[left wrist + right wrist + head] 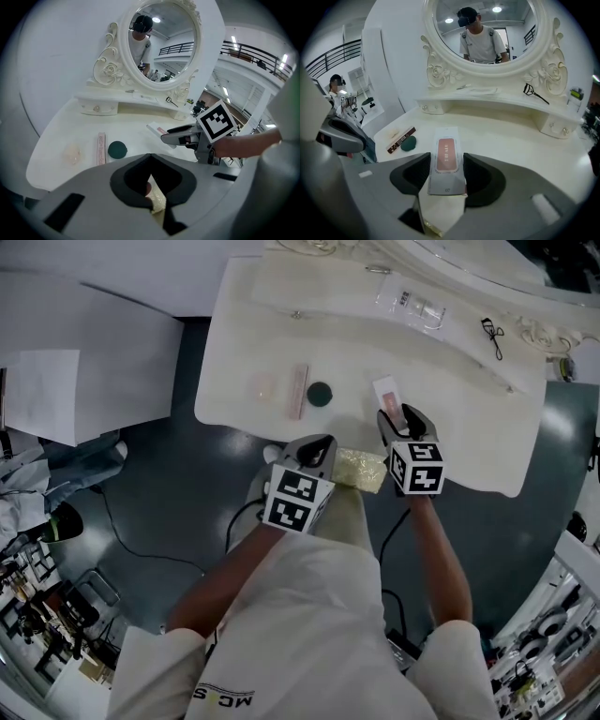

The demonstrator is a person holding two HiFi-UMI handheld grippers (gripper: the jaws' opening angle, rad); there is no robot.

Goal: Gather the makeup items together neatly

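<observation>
- Makeup nearest us first: the pouch (361,468) lies at the table's (469,456) near edge, between the two grippers.
- Left gripper (321,446) has its jaws drawn together at the tips. A sliver of pouch shows behind them, but I can't confirm any pinch on it.
- Right gripper (403,418) is clamped on the box (446,159), pads against both long sides. The box's long axis runs straight along the jaws, label up, far end aimed at the mirror (487,28).
- Further out and to the left, the compact (320,393), stick (298,390) and puff (265,387) sit close together. The stick runs near-to-far, roughly parallel to the box.
- Right at the back, the curler (492,337) and packet (412,306) lie on the shelf (328,292), well apart from the rest.
- My read: early days, with one item in hand, a loose trio, and the back pieces yet to come in.
</observation>
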